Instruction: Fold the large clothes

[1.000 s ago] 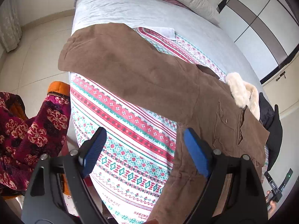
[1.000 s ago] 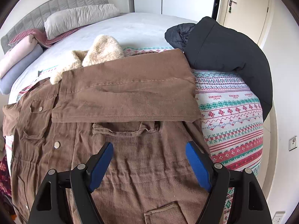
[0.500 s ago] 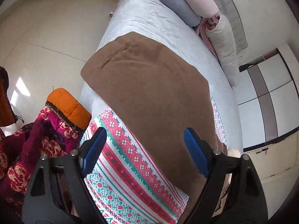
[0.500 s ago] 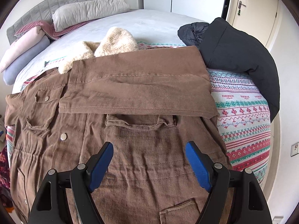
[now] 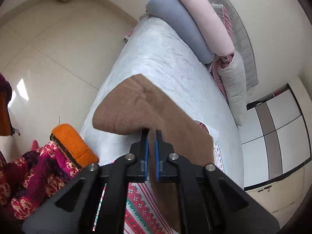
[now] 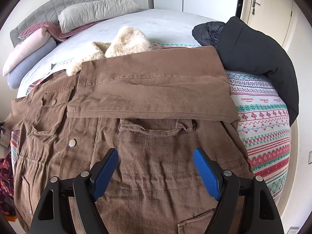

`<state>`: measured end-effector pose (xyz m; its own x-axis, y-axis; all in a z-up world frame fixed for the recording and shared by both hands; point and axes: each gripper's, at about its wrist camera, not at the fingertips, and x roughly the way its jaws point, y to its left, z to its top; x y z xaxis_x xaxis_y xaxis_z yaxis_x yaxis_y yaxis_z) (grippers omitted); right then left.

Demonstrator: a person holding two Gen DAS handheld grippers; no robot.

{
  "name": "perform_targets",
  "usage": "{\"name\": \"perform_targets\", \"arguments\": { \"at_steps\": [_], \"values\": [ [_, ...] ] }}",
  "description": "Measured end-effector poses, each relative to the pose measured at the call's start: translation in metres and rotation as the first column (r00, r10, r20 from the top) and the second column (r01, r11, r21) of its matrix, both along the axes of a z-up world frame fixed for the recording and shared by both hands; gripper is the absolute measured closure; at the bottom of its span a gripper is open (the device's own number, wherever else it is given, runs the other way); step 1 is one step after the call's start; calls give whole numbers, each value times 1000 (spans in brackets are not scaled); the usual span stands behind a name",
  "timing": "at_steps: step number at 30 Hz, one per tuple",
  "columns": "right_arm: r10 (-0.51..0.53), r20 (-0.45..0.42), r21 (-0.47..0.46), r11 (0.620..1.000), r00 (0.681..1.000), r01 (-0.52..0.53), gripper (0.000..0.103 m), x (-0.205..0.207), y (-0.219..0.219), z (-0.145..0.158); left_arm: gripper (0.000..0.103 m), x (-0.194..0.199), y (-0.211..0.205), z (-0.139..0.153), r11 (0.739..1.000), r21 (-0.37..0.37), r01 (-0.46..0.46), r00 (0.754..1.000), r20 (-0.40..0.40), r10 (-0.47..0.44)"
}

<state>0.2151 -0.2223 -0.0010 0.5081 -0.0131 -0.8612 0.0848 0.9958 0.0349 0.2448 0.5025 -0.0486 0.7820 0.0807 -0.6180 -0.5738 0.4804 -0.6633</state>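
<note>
Left gripper (image 5: 151, 134) is seen at lower centre of the left wrist view, blue pads nearly together, clamped on the edge of the brown sleeve (image 5: 140, 107); the sleeve's free end is draped toward centre frame over the white bed sheet (image 5: 165, 58). Rolled grey and pink bedding (image 5: 187, 21) is seen at upper right, an orange-trimmed floral garment (image 5: 58, 156) at lower left. In the right wrist view the right gripper (image 6: 156, 167) is held wide apart at the bottom of the frame, nothing gripped, above the brown jacket (image 6: 136, 156) spread flat across centre frame. The other sleeve (image 6: 152, 89) is laid folded across the jacket's chest, mid frame. A fur collar (image 6: 117, 46) is seen above it, a black coat (image 6: 253, 54) at upper right, a patterned blanket (image 6: 263, 126) at right.
</note>
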Motion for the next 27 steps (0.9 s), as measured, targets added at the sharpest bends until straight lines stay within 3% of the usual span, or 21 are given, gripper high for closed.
{"name": "perform_targets", "arguments": {
  "at_steps": [3,6,9,12,16,18,20,21,22,24,25,27],
  "values": [
    [-1,22,4,1000,1000,1,22,-2,-3,7,97,-3,-29,64,983,177,49,995,73,-63],
    [-4,40,14,1000,999,3,22,-4,-7,12,97,-3,-70,127,932,341,119,972,153,-180],
    [-6,48,30,1000,999,5,22,-5,-11,15,97,1,-129,180,840,501,207,920,192,-341],
    [-10,49,54,999,999,8,22,-5,-14,16,97,6,-203,217,707,631,319,835,166,-525],
    [-12,51,80,997,999,8,22,-4,-17,15,97,15,-310,235,511,704,492,674,63,-736],
    [-15,51,88,996,999,11,22,-4,-18,14,91,24,-364,227,390,680,621,544,-16,-839],
    [-14,53,98,995,998,9,22,-3,-20,12,69,31,-410,214,251,611,750,372,-76,-925],
    [-13,52,107,994,999,7,22,-3,-21,12,65,30,-425,208,203,586,784,311,-87,-947],
    [-13,50,118,993,999,7,22,-2,-22,11,58,26,-435,205,178,578,797,286,-101,-953],
    [-15,51,134,991,999,8,22,-3,-26,11,48,22,-435,203,186,591,785,295,-92,-951],
    [-16,54,142,990,998,9,22,-3,-28,12,42,21,-427,203,210,592,778,316,-81,-945],
    [-18,58,162,987,998,8,22,-3,-31,12,40,24,-405,198,288,563,775,387,-62,-920]
  ]
}}
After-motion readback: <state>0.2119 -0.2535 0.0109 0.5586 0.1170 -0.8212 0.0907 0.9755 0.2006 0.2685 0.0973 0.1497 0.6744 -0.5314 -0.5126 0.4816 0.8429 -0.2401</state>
